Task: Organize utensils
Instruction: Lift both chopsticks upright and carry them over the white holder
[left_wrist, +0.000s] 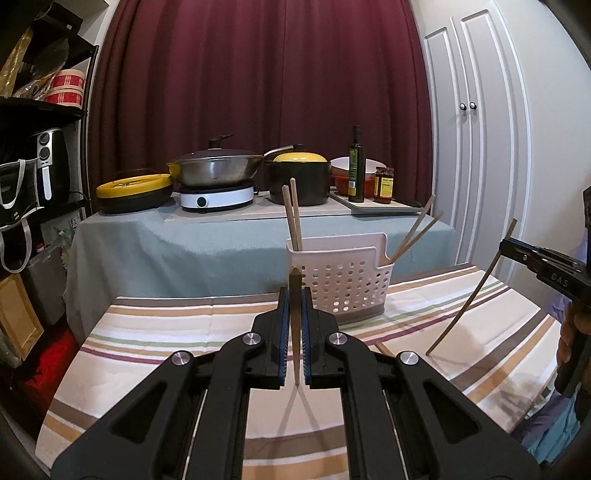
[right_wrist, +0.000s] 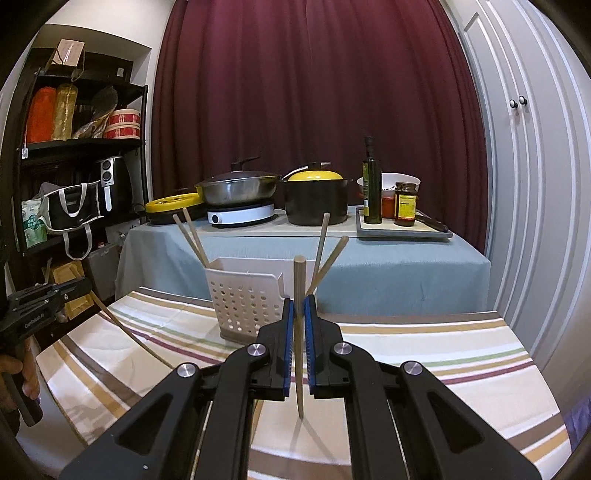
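Observation:
In the left wrist view my left gripper (left_wrist: 295, 295) is shut on a wooden chopstick (left_wrist: 296, 332), held nearly upright with its tip just above the striped tablecloth (left_wrist: 166, 332). Just behind it stands a white perforated basket (left_wrist: 343, 280) with a pair of chopsticks (left_wrist: 291, 214) at its left end and another pair (left_wrist: 417, 229) leaning out to the right. In the right wrist view my right gripper (right_wrist: 300, 302) is shut on its own chopstick (right_wrist: 298, 350), beside the basket (right_wrist: 243, 299). Each view shows the other gripper (left_wrist: 535, 258) (right_wrist: 48, 299) at its edge.
Behind the striped table stands a second table under a blue-grey cloth (left_wrist: 184, 247), carrying a wok on an induction cooker (left_wrist: 216, 173), a black pot with a yellow lid (left_wrist: 299, 181), an oil bottle (left_wrist: 356, 166) and jars. A black shelf (right_wrist: 74, 166) fills the left; white cupboard doors (left_wrist: 476, 147) are on the right.

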